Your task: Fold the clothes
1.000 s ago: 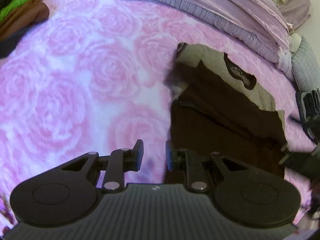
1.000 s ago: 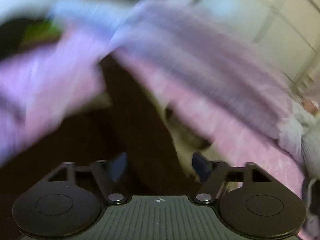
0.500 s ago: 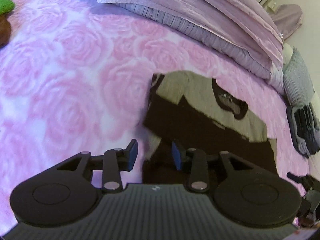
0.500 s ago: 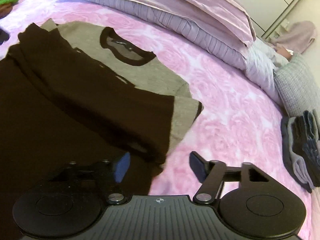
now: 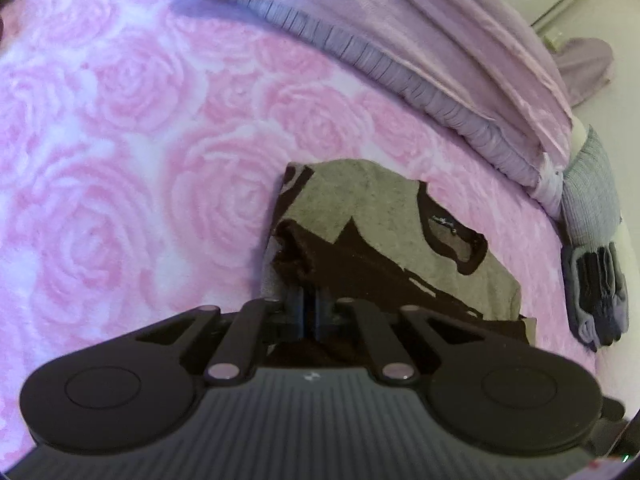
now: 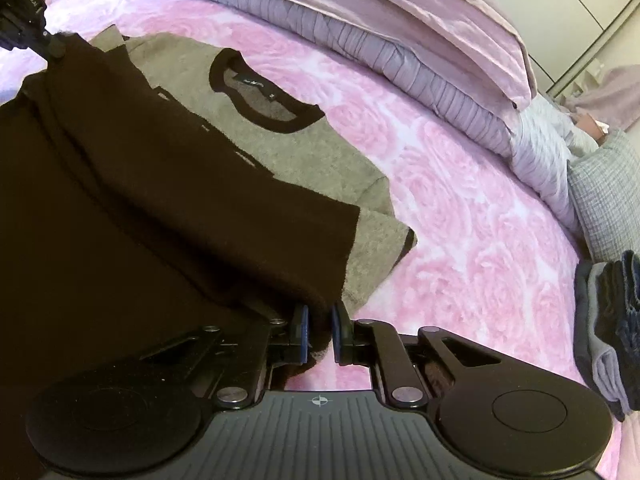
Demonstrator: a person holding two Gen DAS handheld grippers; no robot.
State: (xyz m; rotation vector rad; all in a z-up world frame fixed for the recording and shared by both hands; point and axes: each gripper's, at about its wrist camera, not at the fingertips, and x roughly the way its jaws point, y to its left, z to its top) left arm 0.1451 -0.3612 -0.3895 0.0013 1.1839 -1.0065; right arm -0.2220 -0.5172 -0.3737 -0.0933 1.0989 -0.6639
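The grey knit sweater with dark brown collar, sleeves and lower body [image 6: 280,140] lies flat on the pink rose-patterned bedspread [image 6: 480,220], a brown sleeve folded across its chest. In the right wrist view its long axis runs from 7 o'clock up to the collar at 1 o'clock. The right gripper [image 6: 319,330] is closing its fingers on the brown hem edge, fabric between the pads. The left gripper [image 5: 310,310] has its fingers closed on the bunched brown fabric at the sweater's other side. A lilac ruffled pillow [image 6: 400,40] lies at 12 o'clock, folded grey-blue clothes [image 6: 608,320] at 3 o'clock.
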